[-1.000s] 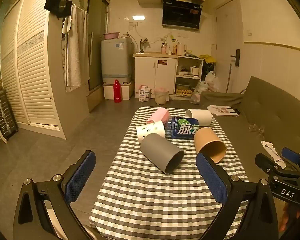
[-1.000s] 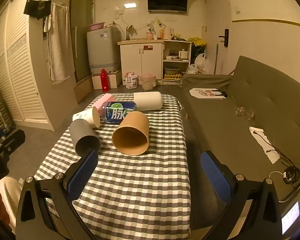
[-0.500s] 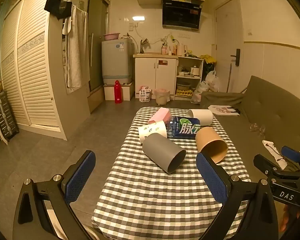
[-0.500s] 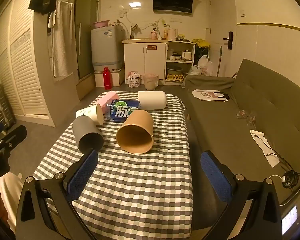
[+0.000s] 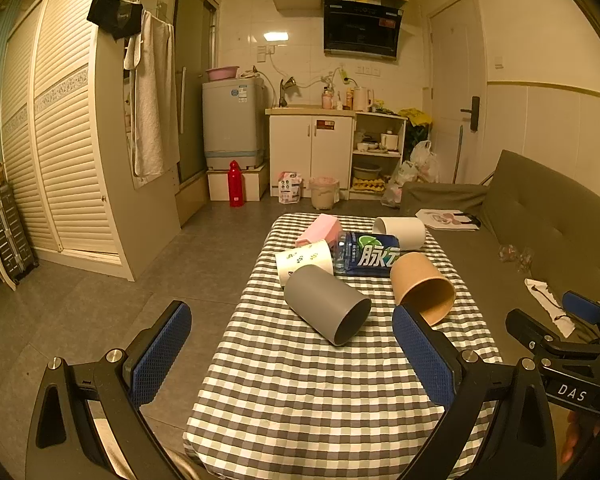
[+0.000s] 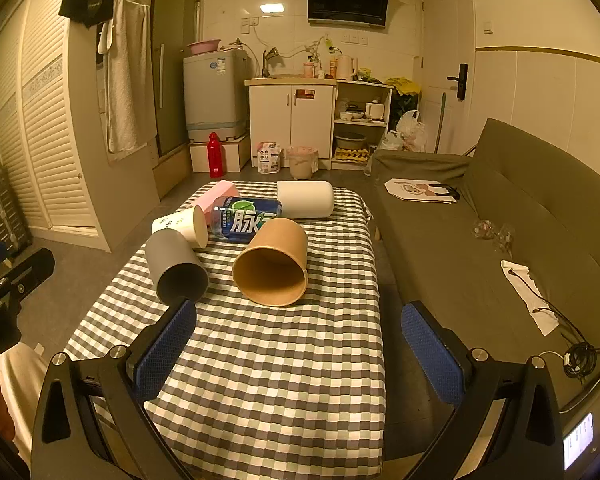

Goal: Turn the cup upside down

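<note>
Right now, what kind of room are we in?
Likely a small studio flat: a sink counter and range hood on the far wall, a sofa beside the checked table, and a washer.

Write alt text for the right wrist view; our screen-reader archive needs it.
Open right gripper hovers above a checkered table where a brown cup and a grey cup lie on their sides, mouths toward the camera. Behind them lie a drink bottle and more tipped cups; a sofa stands right.

Pink cup [image 5: 319,230] partly behind bottle [image 5: 367,255]
</note>
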A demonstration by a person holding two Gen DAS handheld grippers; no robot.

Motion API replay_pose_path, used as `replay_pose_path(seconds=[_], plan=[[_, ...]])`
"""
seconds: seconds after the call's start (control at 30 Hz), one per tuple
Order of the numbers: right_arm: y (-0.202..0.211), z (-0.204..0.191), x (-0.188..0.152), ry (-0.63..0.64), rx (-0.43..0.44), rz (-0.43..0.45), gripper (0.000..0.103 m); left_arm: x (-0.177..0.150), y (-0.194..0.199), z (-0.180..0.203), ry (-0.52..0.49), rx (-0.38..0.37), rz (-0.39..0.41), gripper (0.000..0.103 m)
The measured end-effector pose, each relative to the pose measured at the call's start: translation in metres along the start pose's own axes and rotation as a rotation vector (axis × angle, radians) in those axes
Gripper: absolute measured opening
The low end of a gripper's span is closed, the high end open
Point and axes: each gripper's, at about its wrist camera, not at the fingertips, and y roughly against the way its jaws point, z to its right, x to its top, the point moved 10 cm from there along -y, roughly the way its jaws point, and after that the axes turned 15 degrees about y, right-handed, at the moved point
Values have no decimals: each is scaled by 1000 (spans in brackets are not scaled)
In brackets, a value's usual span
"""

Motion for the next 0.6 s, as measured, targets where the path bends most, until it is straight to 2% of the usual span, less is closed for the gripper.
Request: replay_pose_path(seconds=[0.6], plan=[[0,0,0,0,0,1,103,-7,-3,-3,-2,1,0,103]])
